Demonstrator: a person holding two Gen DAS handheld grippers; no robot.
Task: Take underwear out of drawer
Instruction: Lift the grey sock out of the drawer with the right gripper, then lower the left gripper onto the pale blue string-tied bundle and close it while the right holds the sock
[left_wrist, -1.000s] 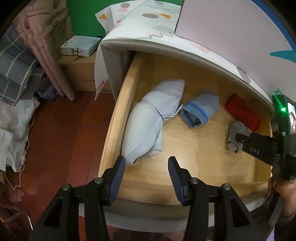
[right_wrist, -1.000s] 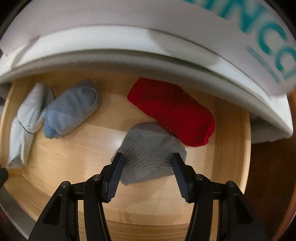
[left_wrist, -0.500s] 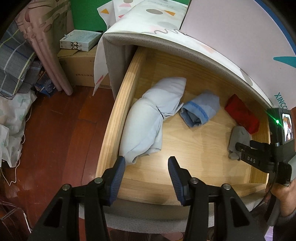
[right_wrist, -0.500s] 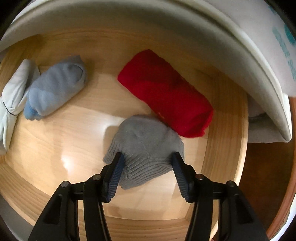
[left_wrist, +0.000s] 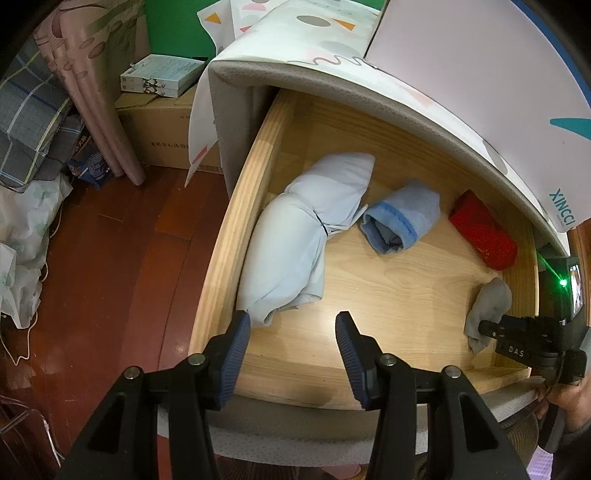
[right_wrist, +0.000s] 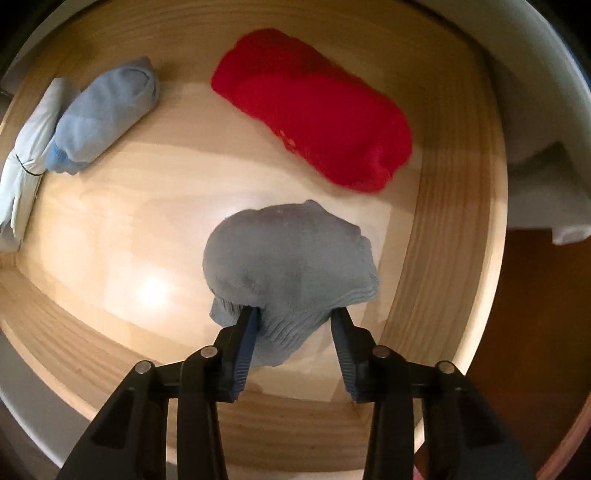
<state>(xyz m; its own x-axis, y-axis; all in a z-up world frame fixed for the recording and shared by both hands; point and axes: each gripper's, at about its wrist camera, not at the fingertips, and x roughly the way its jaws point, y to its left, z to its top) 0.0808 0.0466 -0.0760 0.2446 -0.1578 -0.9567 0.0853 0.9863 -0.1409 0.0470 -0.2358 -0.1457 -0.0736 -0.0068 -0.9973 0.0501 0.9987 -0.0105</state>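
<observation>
The open wooden drawer (left_wrist: 221, 258) holds a large pale blue bundle (left_wrist: 303, 240), a rolled blue garment (left_wrist: 402, 221), a red folded piece (left_wrist: 480, 232) and a grey knit piece (left_wrist: 487, 306). My right gripper (right_wrist: 293, 317) is down in the drawer, its jaws open around the grey knit piece (right_wrist: 291, 258), whose ribbed edge bunches between the fingers. The red piece (right_wrist: 314, 107) lies just beyond. My left gripper (left_wrist: 293, 325) is open and empty above the drawer's front edge, near the pale bundle's end.
The drawer's right wall (right_wrist: 443, 240) is close to my right fingers. A patterned cloth-covered top (left_wrist: 406, 74) overhangs the drawer's back. Cardboard boxes (left_wrist: 162, 125), a pink curtain (left_wrist: 92, 85) and piled bedding (left_wrist: 26, 110) stand on the red-brown floor at left.
My right gripper has moved forward and down onto the grey knit piece, which now sits bunched between its fingers. The left gripper has backed off slightly and stayed open.
</observation>
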